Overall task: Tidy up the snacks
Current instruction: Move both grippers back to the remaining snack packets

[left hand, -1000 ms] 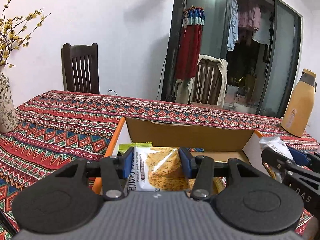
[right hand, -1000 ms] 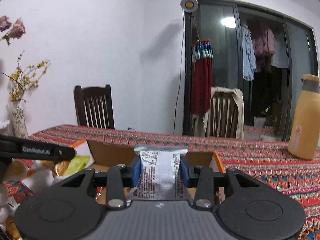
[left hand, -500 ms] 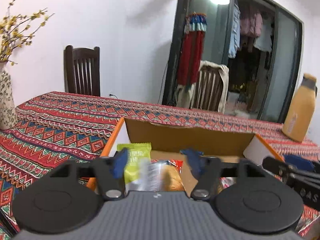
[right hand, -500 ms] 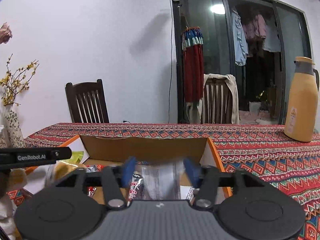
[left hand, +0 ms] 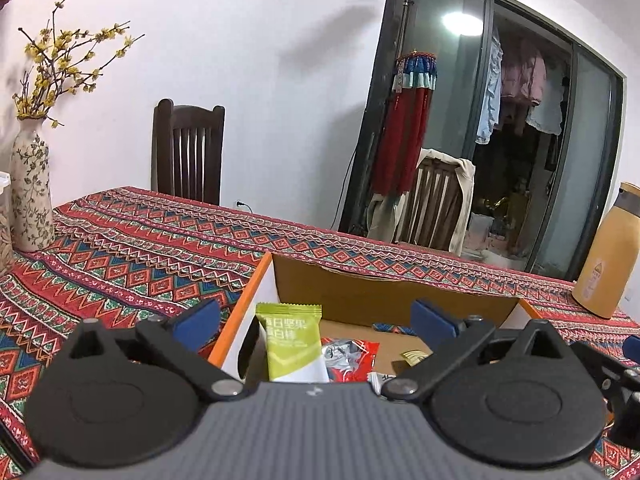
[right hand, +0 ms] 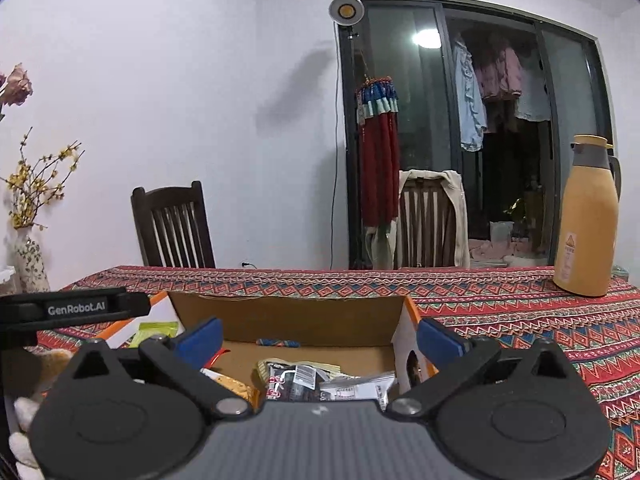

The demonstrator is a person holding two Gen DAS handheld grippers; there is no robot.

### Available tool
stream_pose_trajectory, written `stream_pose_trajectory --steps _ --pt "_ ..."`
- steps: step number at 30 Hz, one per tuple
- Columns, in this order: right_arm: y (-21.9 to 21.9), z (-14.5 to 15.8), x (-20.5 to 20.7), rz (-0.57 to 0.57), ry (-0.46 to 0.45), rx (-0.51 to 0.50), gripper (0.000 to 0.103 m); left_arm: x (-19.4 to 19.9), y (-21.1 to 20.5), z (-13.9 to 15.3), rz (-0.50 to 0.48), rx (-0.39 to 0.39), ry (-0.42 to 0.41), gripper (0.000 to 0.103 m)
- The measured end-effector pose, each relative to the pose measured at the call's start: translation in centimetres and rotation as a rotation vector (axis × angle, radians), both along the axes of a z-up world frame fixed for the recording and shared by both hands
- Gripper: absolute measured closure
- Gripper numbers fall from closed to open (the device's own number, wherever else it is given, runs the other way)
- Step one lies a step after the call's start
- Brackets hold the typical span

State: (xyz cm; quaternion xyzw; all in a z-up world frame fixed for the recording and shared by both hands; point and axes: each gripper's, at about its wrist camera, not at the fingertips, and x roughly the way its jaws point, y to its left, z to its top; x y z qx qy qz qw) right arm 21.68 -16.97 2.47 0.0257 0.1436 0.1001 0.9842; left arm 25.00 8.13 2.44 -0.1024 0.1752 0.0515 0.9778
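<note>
Left tool and right tool, jaws opening with nothing gripped, poised over the cardboard box on the patterned tabletop. Inside the box: a green snack packet against its left wall, other snack packets on its floor.
</note>
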Motion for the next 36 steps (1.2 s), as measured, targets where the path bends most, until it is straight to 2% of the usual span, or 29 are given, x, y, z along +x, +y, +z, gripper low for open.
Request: stream_pose_trajectory --steps 11,19,24,27,36 --pt "-0.1 0.0 -0.5 -0.021 0.007 -0.006 0.000 -0.4 -0.1 0.1 0.005 -0.001 -0.003 0.000" --pt "-0.6 0.7 -1.6 -0.020 -0.023 0.014 0.000 -1.9 -0.5 1.9 0.033 0.007 -0.025 0.000" --pt "-0.8 1.3 -2.6 -0.008 -0.059 0.023 0.000 -3.4 -0.6 2.5 0.043 -0.001 -0.021 0.000" --pt "-0.9 2.0 -3.9 0.003 -0.113 0.022 0.000 -4.4 -0.4 2.8 0.049 -0.009 -0.015 0.000" --pt "-0.3 3.8 -7.7 0.029 -0.188 -0.028 0.000 -8.1 0.5 3.0 0.061 0.010 -0.012 0.000"
